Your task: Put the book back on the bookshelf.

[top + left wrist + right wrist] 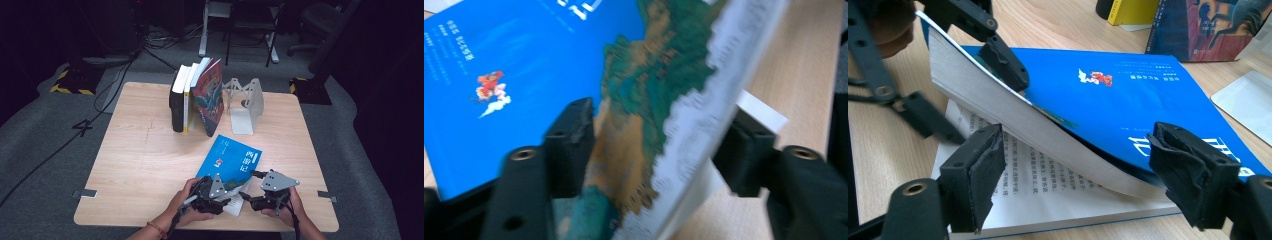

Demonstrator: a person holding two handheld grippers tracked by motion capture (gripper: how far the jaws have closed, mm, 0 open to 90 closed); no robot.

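A blue paperback (232, 160) lies on the wooden table (135, 155) near its front edge. Its cover and a thick bunch of pages (1013, 115) are raised off the open text page (1058, 195) below. My right gripper (249, 186) is at the book's near right corner. It is shut on that raised bunch, one pad under the pages and one on the blue cover (1128, 95). My left gripper (226, 196) straddles the same bunch from the left, open. One pad rests on the cover (499, 60), while the other stands just off the page edges (704, 115).
A row of upright books (197, 97) stands at the table's far middle, leaning beside a white metal bookend (245, 107). Both hands work close to the table's front edge. Chairs and cables are on the dark floor beyond.
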